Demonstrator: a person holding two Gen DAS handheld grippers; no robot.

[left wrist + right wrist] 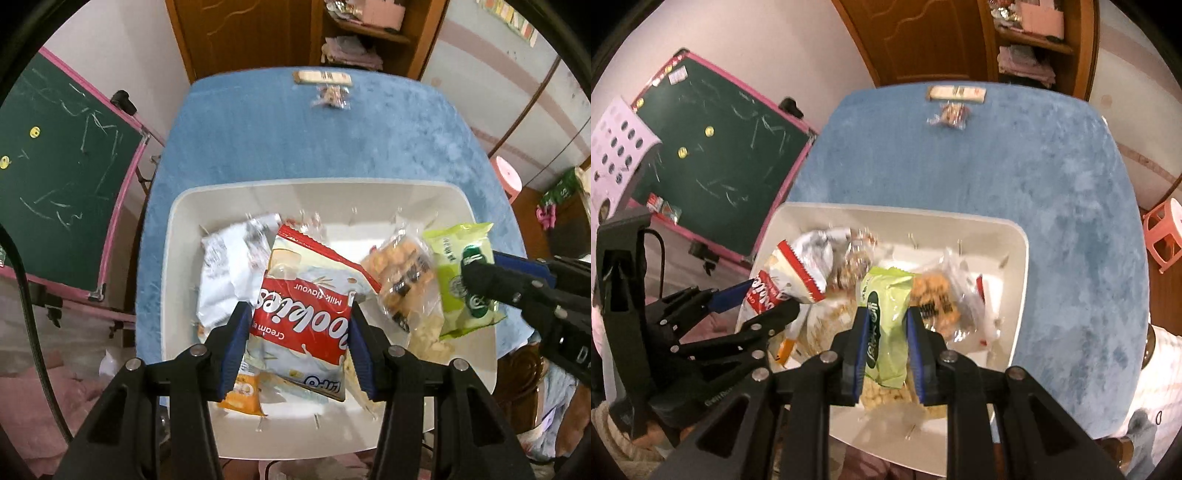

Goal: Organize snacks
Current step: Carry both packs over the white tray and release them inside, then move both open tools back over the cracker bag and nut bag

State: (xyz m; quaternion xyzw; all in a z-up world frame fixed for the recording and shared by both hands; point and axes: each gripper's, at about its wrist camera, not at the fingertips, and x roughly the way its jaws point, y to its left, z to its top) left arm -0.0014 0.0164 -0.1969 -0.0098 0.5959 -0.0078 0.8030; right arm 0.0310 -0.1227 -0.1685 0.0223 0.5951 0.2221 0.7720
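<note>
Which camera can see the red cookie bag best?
The left wrist camera. The red cookie bag sits right in the middle there, held between the left tongs, and you can read its front. The right wrist camera shows only a crumpled corner of it, off to the side.

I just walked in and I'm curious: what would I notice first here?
The big white plastic tray on the fuzzy blue tablecloth, heaped with snacks. The left gripper pinches a red-and-white cookie bag over the tray's near left, and the right gripper squeezes a light green snack packet beside it.
</note>
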